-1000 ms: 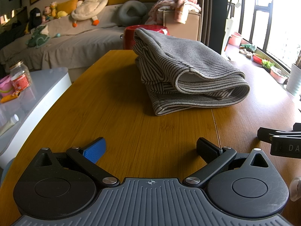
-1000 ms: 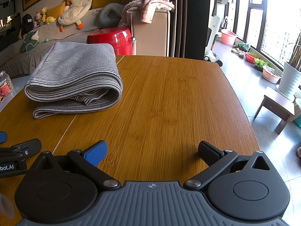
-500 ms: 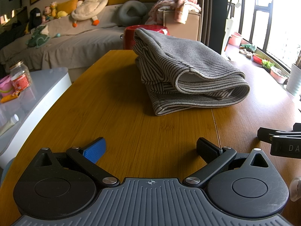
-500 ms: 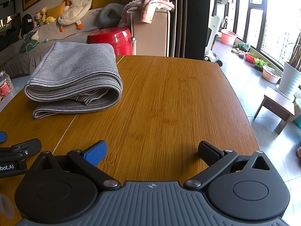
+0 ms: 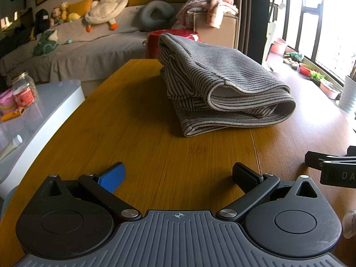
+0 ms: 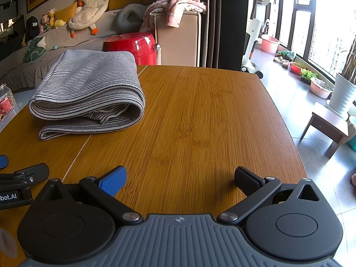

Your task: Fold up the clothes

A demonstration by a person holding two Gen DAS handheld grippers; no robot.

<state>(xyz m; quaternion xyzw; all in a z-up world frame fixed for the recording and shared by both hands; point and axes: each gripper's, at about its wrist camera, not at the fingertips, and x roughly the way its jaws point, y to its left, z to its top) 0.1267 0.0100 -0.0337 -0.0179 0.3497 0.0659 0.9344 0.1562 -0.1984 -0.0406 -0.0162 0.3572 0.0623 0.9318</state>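
A grey striped garment (image 5: 224, 86) lies folded in a thick bundle on the wooden table (image 5: 138, 138); the right wrist view has the same garment (image 6: 89, 91) at the left of the table (image 6: 200, 122). My left gripper (image 5: 178, 174) rests low at the near edge, open, nothing between its fingers, well short of the garment. My right gripper (image 6: 180, 175) is also open and empty, to the right of the bundle. Each gripper's side shows in the other's view: the right one (image 5: 329, 169), the left one (image 6: 20, 184).
A white side table (image 5: 33, 115) with a jar (image 5: 23, 89) stands left of the table. Behind are a sofa with plush toys (image 5: 104, 15), a red stool (image 6: 133, 46) and a beige cabinet draped with pink clothes (image 6: 178, 22). Floor, plant pots and a small stool (image 6: 327, 124) lie right.
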